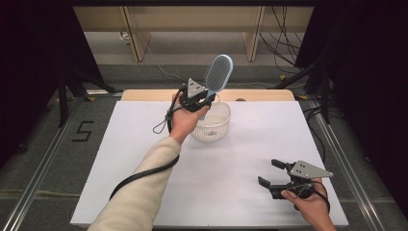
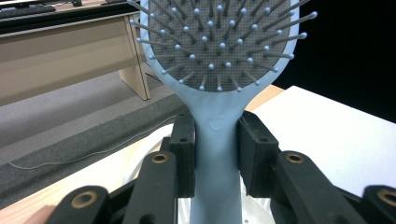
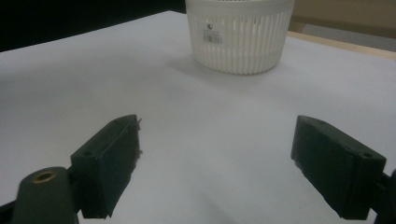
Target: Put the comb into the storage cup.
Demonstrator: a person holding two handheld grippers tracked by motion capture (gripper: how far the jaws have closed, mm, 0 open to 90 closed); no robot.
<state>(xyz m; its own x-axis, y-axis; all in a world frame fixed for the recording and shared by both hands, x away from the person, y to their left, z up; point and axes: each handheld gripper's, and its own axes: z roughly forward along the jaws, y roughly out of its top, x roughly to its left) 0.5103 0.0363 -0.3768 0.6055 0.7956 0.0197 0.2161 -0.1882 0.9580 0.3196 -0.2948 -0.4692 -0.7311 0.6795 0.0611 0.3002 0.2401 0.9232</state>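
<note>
- We see the left gripper (image 1: pixel 208 100) raised above the far middle of the white table (image 1: pixel 144 183), with the person's left hand (image 1: pixel 185 120) and pale sleeve reaching up to it from the bottom of the high view.
- Its jaws are clamped narrow on the handle of a light blue hairbrush (image 1: pixel 219 73); in the left gripper view the pads (image 2: pixel 183 158) press both sides of that handle just below the head (image 2: pixel 219 42).
- The brush stands nearly upright, head up and leaning a little to the right, bristles facing the camera.
- Right under it sits a white slotted basket (image 1: pixel 214 126); the lower end of the handle seems to hang over or just inside its rim, though we cannot tell whether it touches.
- The right gripper (image 1: pixel 269 175) rests low near the table's near right corner, held by the right hand (image 1: pixel 308 202), well apart from the basket.
- Its jaws stand wide with nothing between them; in the right gripper view the basket (image 3: pixel 238 35) stands beyond them.
</note>
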